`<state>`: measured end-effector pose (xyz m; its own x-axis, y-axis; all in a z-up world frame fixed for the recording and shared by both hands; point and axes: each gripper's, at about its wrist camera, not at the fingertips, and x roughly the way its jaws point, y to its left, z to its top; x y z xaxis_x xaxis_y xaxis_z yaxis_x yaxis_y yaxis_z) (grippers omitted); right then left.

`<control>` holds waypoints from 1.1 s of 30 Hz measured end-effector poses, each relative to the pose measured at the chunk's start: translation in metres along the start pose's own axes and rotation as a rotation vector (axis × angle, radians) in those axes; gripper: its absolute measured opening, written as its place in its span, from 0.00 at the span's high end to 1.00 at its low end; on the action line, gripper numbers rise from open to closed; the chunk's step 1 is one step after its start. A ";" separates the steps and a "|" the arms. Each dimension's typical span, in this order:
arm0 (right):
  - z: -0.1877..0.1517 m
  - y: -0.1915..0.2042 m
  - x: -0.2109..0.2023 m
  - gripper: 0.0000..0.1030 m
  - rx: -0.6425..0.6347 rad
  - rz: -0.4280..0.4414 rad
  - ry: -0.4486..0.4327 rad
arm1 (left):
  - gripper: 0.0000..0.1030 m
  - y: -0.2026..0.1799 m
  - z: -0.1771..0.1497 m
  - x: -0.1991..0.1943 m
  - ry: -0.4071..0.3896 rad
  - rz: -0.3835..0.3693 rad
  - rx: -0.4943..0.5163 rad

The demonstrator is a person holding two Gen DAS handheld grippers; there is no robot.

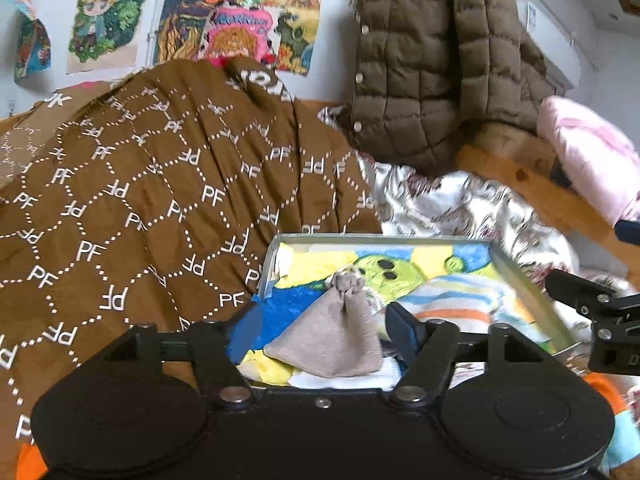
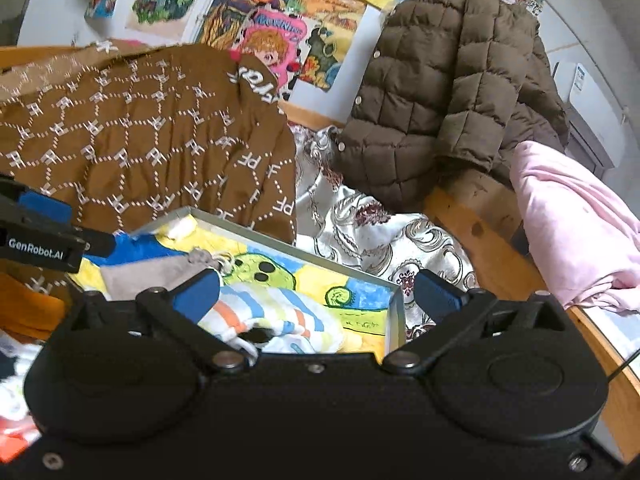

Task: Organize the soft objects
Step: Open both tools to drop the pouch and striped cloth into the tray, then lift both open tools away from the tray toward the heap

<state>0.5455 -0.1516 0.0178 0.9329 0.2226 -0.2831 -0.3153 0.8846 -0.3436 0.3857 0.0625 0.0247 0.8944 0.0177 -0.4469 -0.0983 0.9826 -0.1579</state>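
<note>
A shallow grey tray (image 1: 380, 238) lined with a bright painted sheet lies on the bed, and its rim (image 2: 280, 242) shows in the right wrist view too. A grey drawstring pouch (image 1: 332, 336) rests in the tray between the blue pads of my left gripper (image 1: 324, 326); the pads stand apart from it, open. The same pouch (image 2: 140, 272) shows at the tray's left end. A striped pouch (image 2: 272, 316) lies in the tray under my right gripper (image 2: 316, 292), whose jaws are wide open and hold nothing. The striped pouch (image 1: 460, 300) lies right of the grey one.
A brown cloth printed with PF (image 1: 140, 200) is heaped left of the tray. A brown quilted jacket (image 1: 432, 80) hangs behind, above silver patterned fabric (image 1: 460, 204). A pink cloth (image 2: 572, 232) drapes over the wooden rail (image 2: 480, 224) at the right. Posters cover the wall.
</note>
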 end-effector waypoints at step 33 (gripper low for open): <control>-0.027 -0.008 -0.265 0.01 0.197 0.027 -0.142 | 0.05 -0.031 -0.066 -0.235 -0.170 0.014 0.099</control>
<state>0.2955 -0.2285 0.0711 0.9442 0.2899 -0.1562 -0.3130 0.9375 -0.1522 0.1495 0.0154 0.0764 0.9550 0.0545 -0.2915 -0.0755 0.9953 -0.0612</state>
